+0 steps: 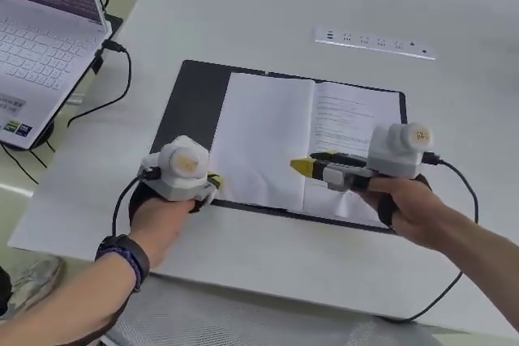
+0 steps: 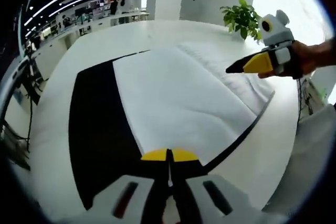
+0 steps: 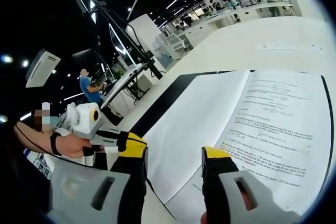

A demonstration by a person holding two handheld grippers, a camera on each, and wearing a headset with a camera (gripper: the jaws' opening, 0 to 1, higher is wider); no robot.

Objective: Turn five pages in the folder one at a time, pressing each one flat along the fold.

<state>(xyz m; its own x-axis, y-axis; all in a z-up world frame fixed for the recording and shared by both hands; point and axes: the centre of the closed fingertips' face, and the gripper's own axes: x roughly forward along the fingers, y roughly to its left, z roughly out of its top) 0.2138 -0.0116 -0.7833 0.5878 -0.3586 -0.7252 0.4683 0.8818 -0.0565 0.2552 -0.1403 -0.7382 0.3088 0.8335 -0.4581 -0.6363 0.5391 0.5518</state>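
A black folder lies open on the white table. Its left side carries a blank white page and its right side a printed page. My left gripper sits at the folder's near left corner, jaws shut, tips over the corner of the blank page and the black cover. My right gripper points left over the lower part of the fold. Its jaws stand open with nothing between them, and it also appears in the left gripper view above the pages.
An open laptop with cables stands at the far left. A power strip is set in the table beyond the folder. The table's near edge runs close under both hands. A potted plant stands far off.
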